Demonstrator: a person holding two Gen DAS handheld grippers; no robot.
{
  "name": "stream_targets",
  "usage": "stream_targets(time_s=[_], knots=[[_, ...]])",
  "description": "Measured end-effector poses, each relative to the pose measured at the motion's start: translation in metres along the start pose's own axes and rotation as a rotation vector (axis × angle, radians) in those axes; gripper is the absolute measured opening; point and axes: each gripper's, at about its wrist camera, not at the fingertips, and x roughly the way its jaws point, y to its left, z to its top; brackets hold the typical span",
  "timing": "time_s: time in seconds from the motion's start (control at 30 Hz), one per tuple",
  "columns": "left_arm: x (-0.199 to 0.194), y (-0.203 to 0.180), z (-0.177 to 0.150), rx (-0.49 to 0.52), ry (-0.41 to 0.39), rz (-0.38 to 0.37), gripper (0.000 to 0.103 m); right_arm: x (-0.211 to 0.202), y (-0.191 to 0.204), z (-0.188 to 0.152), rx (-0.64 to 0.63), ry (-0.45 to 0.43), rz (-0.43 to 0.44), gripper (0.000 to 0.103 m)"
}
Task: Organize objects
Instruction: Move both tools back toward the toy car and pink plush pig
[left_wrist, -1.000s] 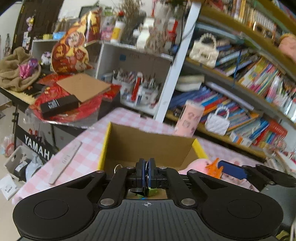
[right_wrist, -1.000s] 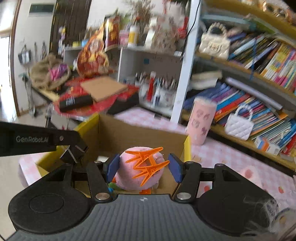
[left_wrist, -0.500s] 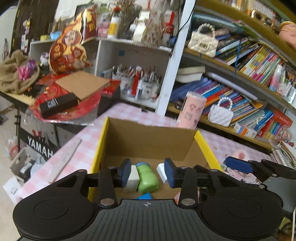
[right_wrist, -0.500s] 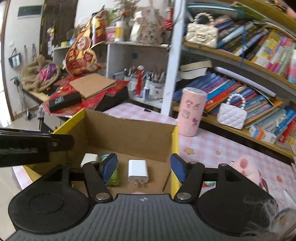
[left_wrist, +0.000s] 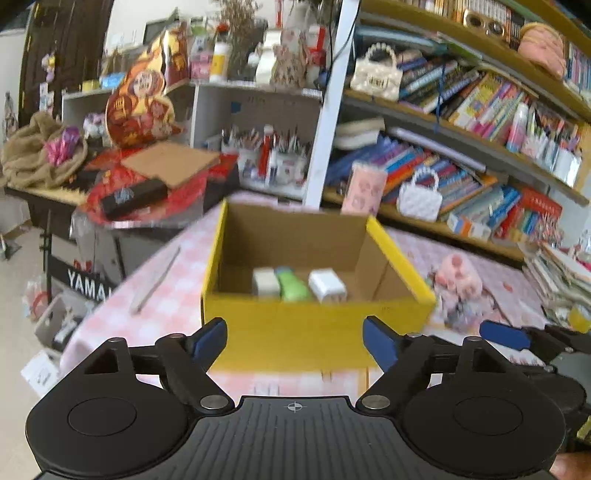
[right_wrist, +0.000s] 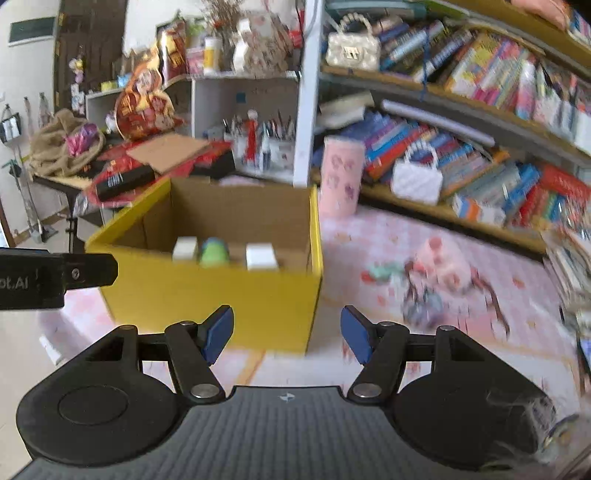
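pink checked tablecloth (left_wrist: 173, 295) under boxy yellow cardboard box (left_wrist: 317, 332).

The left claw (left_wrist: 294, 341) has just been opening, and its blue pads (left_wrist: 210, 338) now stand wide apart with nothing between them, just in front of the yellow cardboard box (left_wrist: 314, 328). The box sits on the pink checked counter (left_wrist: 166, 295). Inside it, against the near wall, lie a white block (left_wrist: 265, 283), a green bottle (left_wrist: 292, 287) and a white charger (left_wrist: 327, 285), side by side. A nail file (left_wrist: 155, 280) lies left of the box. A pink plush toy (left_wrist: 458, 275) sits right of it. A pink tumbler (left_wrist: 364, 188) stands behind the box. The right claw's blue tip (left_wrist: 504, 334) shows right of the box, near its front corner.
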Motion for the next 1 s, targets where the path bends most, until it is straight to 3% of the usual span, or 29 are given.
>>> stream_targets(time_s=[0.17, 0.4, 1.0], knots=[[-0.009, -0.002, -0.024, 0.002, 0.05, 0.004, 0.082, -0.014, 0.002, -0.031, 0.034, 0.072, -0.026, 0.063], [-0.014, -0.025, -0.046, 0.068, 0.105, -0.044, 0.083, -0.038, -0.013, -0.055, 0.084, 0.09, -0.108, 0.063], [0.014, -0.125, -0.063, 0.27, 0.177, -0.223, 0.083, -0.07, -0.117, -0.102, 0.299, 0.162, -0.414, 0.066]])
